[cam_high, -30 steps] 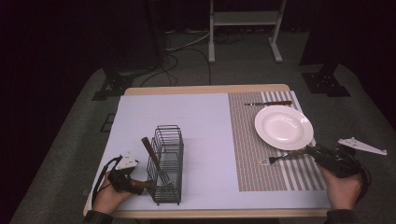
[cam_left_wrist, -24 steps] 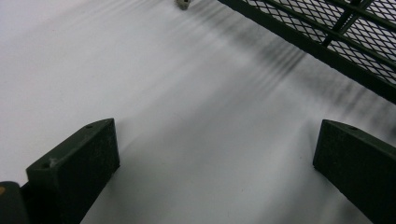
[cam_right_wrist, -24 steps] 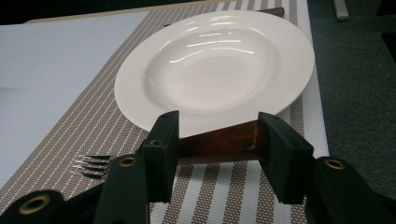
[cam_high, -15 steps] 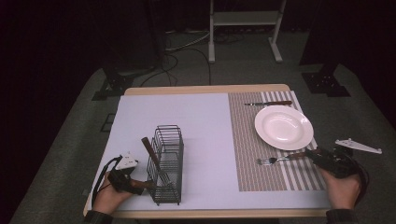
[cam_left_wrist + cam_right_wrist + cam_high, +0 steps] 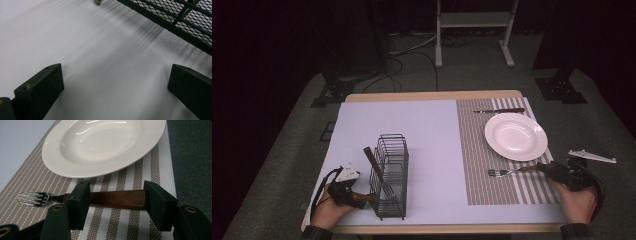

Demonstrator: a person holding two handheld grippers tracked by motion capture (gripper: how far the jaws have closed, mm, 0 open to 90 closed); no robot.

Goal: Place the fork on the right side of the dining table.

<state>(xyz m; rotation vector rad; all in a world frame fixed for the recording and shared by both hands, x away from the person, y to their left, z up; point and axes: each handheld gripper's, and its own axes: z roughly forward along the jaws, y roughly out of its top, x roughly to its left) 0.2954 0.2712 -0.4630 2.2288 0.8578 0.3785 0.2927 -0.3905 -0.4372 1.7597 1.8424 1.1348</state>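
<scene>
A fork point(image 5: 507, 172) with a dark wooden handle point(image 5: 117, 199) lies flat on the striped placemat point(image 5: 482, 165), just in front of the white plate point(image 5: 515, 136). My right gripper point(image 5: 546, 169) stands at the handle end. Its jaws have just been opening, and the handle lies between them with the pads point(image 5: 81, 195) off it. My left gripper point(image 5: 357, 196) rests open on the white mat point(image 5: 105, 50) beside the black wire basket point(image 5: 391, 175), nothing between its jaws point(image 5: 115, 75). A brown-handled utensil point(image 5: 373, 161) leans inside the basket.
A knife point(image 5: 499, 110) lies across the far end of the placemat, beyond the plate. The basket's mesh wall point(image 5: 175, 17) is close on my left gripper's right. The table's front edge point(image 5: 437, 229) runs just before both hands.
My right gripper's jaws have spread apart around the fork's handle, and the fork has stayed on the placemat. The left gripper and the basket have not moved.
</scene>
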